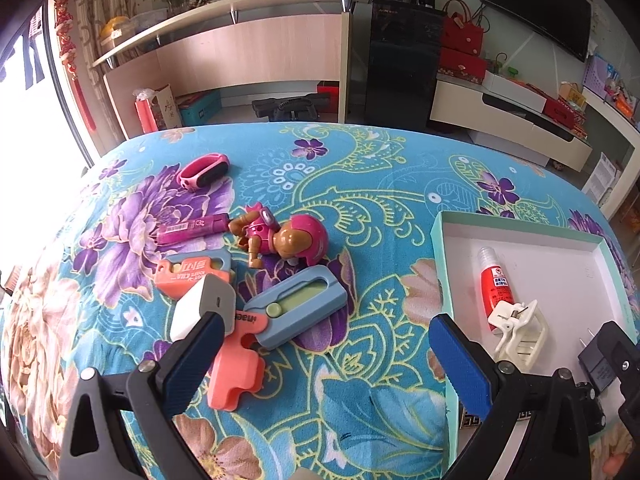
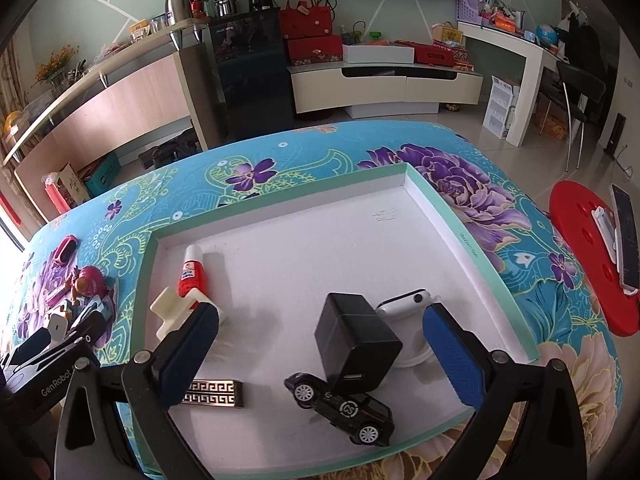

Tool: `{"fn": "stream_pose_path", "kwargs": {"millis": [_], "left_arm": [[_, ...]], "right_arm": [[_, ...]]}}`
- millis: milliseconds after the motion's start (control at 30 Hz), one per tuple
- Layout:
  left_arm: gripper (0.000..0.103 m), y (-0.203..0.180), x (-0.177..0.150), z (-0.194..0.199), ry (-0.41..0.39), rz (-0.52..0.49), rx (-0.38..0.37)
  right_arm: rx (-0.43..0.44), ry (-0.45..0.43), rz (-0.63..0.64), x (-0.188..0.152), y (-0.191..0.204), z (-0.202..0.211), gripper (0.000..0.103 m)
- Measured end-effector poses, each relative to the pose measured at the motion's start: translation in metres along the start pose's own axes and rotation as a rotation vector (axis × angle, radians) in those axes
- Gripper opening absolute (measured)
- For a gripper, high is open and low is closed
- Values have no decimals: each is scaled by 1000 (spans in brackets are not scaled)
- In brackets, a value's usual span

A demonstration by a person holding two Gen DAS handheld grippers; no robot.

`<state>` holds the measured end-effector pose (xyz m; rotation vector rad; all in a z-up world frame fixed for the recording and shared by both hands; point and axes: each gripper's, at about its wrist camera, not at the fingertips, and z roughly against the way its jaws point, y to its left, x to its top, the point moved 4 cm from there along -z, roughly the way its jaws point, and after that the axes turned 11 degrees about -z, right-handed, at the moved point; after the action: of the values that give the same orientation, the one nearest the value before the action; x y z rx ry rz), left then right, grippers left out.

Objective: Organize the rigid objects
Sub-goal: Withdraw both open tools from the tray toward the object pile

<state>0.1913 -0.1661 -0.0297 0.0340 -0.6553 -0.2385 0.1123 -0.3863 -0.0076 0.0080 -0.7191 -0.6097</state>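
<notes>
Left tongs (image 1: 320,344) gape wide over the tabletop pile, a white block (image 1: 200,308) touching one pad; closing blind could snag the coral holder (image 1: 236,372) or blue case (image 1: 300,308). Right tongs (image 2: 320,344) stand wide, gripping nothing, above the tray (image 2: 460,220), where the black charger (image 2: 356,344) leans on the toy car (image 2: 344,408) and could topple.

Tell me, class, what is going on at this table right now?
A person with a gripper in each hand is sorting small hard items into a shallow white tray. The right gripper is open over the tray, with a black charger between its fingers, resting on a toy car. A glue bottle, white clip and watch lie in the tray too. The left gripper is open over the cloth, where a toy figure and a blue cutter wait.
</notes>
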Motion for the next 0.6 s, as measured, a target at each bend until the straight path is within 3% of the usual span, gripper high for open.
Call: {"fn": "stream_pose_path", "kwargs": {"millis": [233, 400, 600], "left_arm": [[103, 45, -1, 8, 1, 66, 61], [103, 86, -3, 17, -10, 115, 142], [103, 129, -13, 21, 5, 192, 194]], "right_arm": [[85, -42, 59, -4, 49, 12, 102], [172, -20, 84, -13, 83, 14, 102], [206, -16, 154, -26, 113, 17, 102]]}}
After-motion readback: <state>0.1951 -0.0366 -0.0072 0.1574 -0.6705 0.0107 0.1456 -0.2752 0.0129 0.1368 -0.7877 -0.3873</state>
